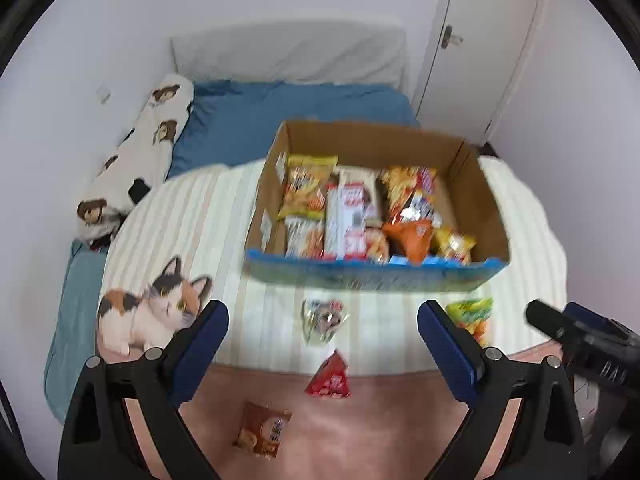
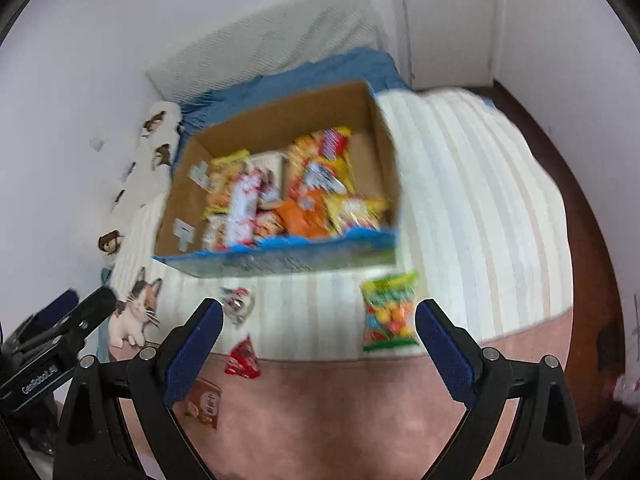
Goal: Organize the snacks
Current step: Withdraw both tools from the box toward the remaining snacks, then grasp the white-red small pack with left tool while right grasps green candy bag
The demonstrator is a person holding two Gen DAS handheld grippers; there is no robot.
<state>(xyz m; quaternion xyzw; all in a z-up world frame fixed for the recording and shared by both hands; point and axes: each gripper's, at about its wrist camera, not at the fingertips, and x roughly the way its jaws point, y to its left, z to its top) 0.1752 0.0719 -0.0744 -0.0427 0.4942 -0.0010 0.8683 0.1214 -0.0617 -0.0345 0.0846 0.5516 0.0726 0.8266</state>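
Blue-padded and spread wide, the left gripper [image 1: 323, 334] holds nothing, hovering above the bed at the bottom of its frame. The right gripper [image 2: 319, 330] is just as wide apart, and bare too. Between its fingers, lower right of centre, lies a green candy bag [image 2: 389, 313] on the striped blanket [image 2: 480, 208]. A red triangular packet [image 1: 329, 377], a brown packet [image 1: 262, 433] and a clear wrapped snack [image 1: 323, 319] lie loose below the cardboard box [image 1: 486, 204], which sits mid-frame packed with snacks. Motion blur smears every label; nothing is readable. The cat picture [image 1: 150, 308] is at lower left.
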